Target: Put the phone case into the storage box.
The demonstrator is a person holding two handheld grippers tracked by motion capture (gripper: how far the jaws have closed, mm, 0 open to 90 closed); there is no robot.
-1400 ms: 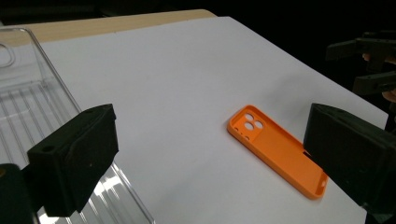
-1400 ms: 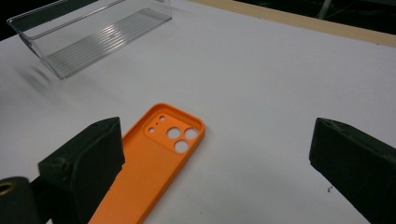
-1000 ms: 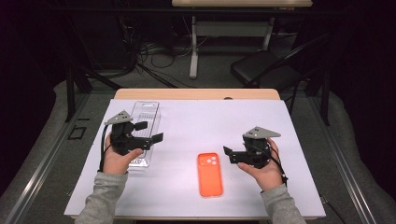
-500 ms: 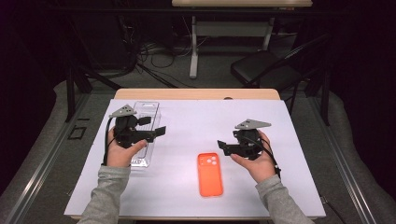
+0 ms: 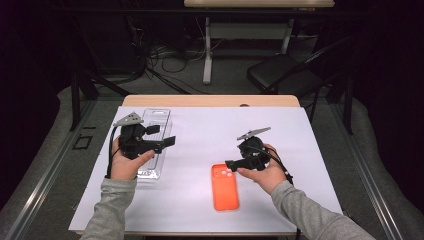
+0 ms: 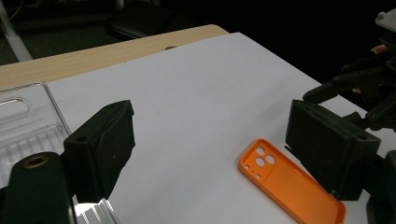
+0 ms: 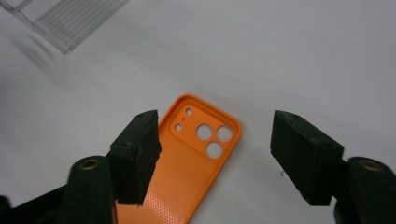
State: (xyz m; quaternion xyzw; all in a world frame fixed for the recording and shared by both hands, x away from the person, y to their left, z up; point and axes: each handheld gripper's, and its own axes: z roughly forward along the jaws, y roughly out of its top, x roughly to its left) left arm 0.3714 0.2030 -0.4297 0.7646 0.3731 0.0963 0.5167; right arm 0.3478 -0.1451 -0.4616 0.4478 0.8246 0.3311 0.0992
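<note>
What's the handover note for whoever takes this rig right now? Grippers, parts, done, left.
Left gripper: open, holds nothing, above the clear plastic packaging tray at table left.
Right gripper: open, jaws have just been closing, nothing pressed between them; it hovers over the camera-cutout end of the orange phone case.
Case lies flat, inside up, on the white table sheet, apart from the tray.
Done: nothing gripped.
Left: probably grasp the case and bring it to the tray.
</note>
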